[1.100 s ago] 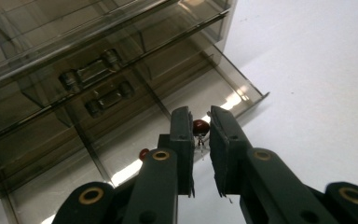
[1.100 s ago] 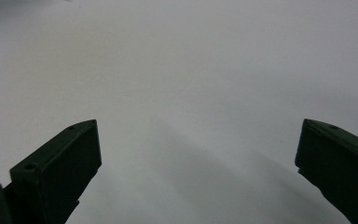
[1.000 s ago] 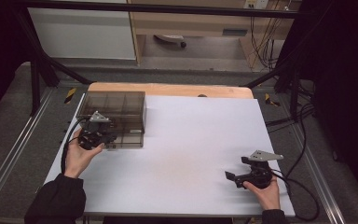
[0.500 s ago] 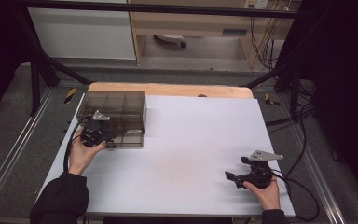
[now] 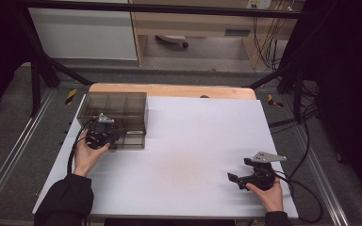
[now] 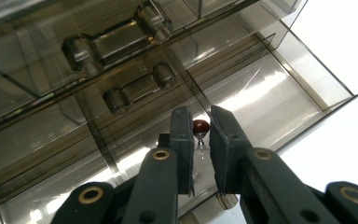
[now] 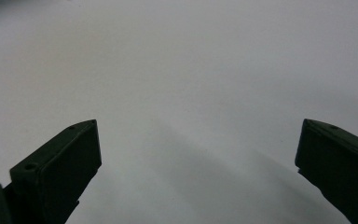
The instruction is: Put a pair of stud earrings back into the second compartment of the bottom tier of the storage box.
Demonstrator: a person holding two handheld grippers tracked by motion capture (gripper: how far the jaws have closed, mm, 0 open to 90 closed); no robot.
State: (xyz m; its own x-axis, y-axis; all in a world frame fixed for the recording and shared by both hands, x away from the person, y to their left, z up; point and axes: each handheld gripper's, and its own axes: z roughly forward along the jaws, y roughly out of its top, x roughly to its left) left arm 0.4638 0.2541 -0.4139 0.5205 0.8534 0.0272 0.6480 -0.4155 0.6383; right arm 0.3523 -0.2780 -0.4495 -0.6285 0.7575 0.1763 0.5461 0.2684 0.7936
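the left gripper (image 6: 200,154) is clenched on a small red bead (image 6: 200,126) that has a thin metal stem hanging below it; the bead sits pinched between the 2 pads, close to their tips. in the high view the left gripper (image 5: 101,134) hangs over the near part of the smoky clear plastic drawer box (image 5: 118,106) at the far left of the white table (image 5: 193,141).

in the left gripper view an open drawer (image 6: 279,88) of the box lies directly ahead of and below the jaws. its long axis runs from lower left to upper right in that view, with a thin divider wall just left of the jaw tips. 2 drawer handles (image 6: 116,39) lie farther along, above the jaws.

the left hand is the nearer one by far. the right gripper (image 5: 247,176) rests well apart at the near right of the table, released, with jaws spread wide over bare white surface.

judgement: room to lower is free straight ahead; the divider and the drawer's front edge are the walls to avoid.
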